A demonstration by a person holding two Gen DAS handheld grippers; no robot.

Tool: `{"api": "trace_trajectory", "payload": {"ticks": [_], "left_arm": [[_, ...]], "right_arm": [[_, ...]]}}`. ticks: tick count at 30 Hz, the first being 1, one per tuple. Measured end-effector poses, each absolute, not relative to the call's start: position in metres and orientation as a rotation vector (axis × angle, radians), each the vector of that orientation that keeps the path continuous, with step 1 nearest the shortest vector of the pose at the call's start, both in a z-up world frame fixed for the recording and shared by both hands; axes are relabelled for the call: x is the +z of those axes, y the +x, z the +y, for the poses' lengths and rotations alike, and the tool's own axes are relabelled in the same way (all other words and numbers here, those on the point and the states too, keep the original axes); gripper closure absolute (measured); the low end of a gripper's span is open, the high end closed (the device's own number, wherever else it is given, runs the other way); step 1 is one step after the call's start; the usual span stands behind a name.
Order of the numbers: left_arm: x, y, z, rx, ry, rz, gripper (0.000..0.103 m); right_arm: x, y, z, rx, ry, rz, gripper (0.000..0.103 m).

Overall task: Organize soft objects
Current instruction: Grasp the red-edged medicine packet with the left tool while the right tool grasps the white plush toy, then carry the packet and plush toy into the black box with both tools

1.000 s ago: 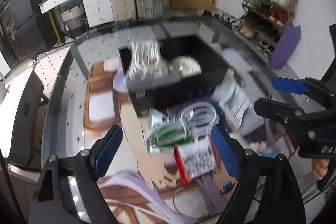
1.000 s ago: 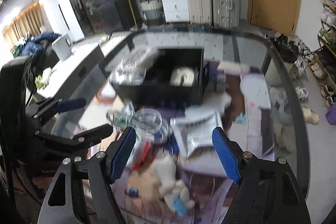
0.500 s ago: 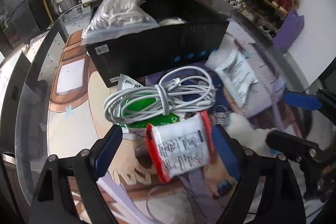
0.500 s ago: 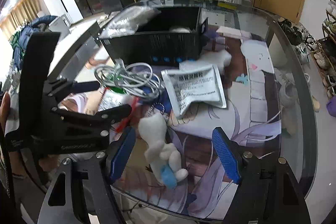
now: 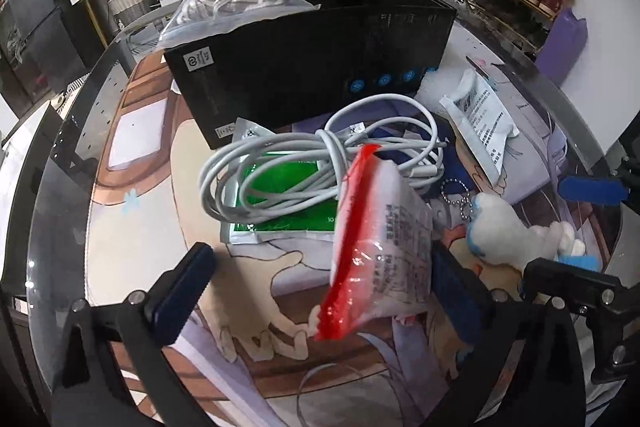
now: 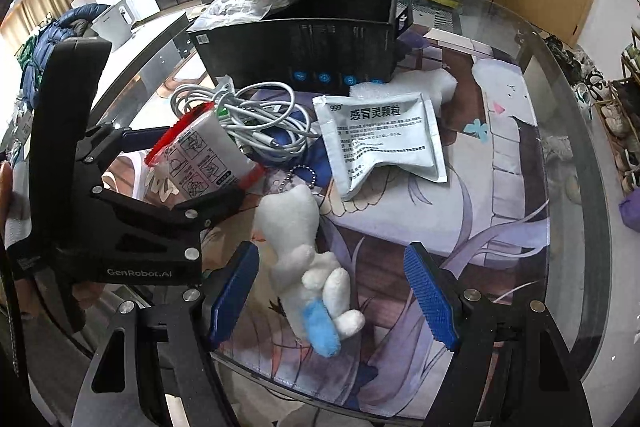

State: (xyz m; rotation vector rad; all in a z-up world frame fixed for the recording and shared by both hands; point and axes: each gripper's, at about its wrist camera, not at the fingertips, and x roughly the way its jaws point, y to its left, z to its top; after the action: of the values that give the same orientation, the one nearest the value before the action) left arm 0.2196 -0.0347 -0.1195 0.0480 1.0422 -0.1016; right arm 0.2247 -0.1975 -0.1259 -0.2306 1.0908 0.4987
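Right now the left gripper (image 5: pixel 320 291) has its two blue pads spread wide. A soft white packet with red ends (image 5: pixel 376 247) sits between them. It looks tipped up against the right-side pad, but I cannot tell if it is lifted off the table or just leaning.

The black box (image 5: pixel 312 67) is the big thing in the middle. A clear bag of white cord (image 5: pixel 232 3) lies on the box's left top edge, partly hanging over. Just in front of the box is a bundle of grey-white cable (image 5: pixel 320 163), and it lies on a green packet (image 5: pixel 280 203). The red-ended packet is in front of the cable, touching it.

The right gripper (image 6: pixel 332 299) is spread open too, holding nothing. A white plush toy (image 6: pixel 308 259) with a blue patch lies flat between its pads, nearer the left pad. The toy has a little bead chain (image 6: pixel 298 179) at its head, pointing toward the box.

A silver-white pouch with printed words (image 6: pixel 380 143) lies in front of the box, toward its right end. A white puffy piece (image 6: pixel 432 87) touches the box's right front corner.

Everything rests on a glass table (image 6: pixel 560 187) with a cartoon mat (image 6: pixel 500 211) under the glass.
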Motion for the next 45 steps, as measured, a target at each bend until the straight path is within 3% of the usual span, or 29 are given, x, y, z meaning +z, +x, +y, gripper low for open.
{"api": "trace_trajectory", "payload": {"ticks": [3,9,16,19,21,23,26,30,45], "left_arm": [[-0.115,0.217,-0.035,-0.102,0.091,1.072,0.000],[-0.090,0.197,-0.047,-0.122,0.224,0.945,0.000],[-0.106,0.215,-0.036,-0.132,0.189,1.021,0.001],[-0.109,0.218,-0.026,-0.119,0.153,1.042,0.009],[-0.110,0.219,-0.022,-0.158,0.109,1.066,0.025],[-0.109,0.216,-0.020,-0.161,0.102,1.070,0.035],[-0.103,0.213,-0.017,-0.169,0.104,1.067,0.048],[-0.098,0.207,-0.012,-0.184,0.077,1.075,0.052],[-0.066,0.176,-0.004,-0.195,0.061,0.993,0.054]], "right_arm": [[-0.125,0.224,-0.196,0.503,-0.235,1.086,0.026],[-0.121,0.224,-0.194,0.510,-0.228,1.076,0.026],[-0.122,0.222,-0.194,0.513,-0.240,1.084,0.026],[-0.121,0.223,-0.194,0.520,-0.238,1.083,0.026],[-0.121,0.221,-0.192,0.528,-0.247,1.081,0.026],[-0.122,0.220,-0.189,0.540,-0.263,1.081,0.030],[-0.127,0.216,-0.184,0.547,-0.300,1.095,0.045],[-0.134,0.215,-0.180,0.549,-0.326,1.122,0.068],[-0.106,0.196,-0.174,0.600,-0.270,1.046,0.070]]}}
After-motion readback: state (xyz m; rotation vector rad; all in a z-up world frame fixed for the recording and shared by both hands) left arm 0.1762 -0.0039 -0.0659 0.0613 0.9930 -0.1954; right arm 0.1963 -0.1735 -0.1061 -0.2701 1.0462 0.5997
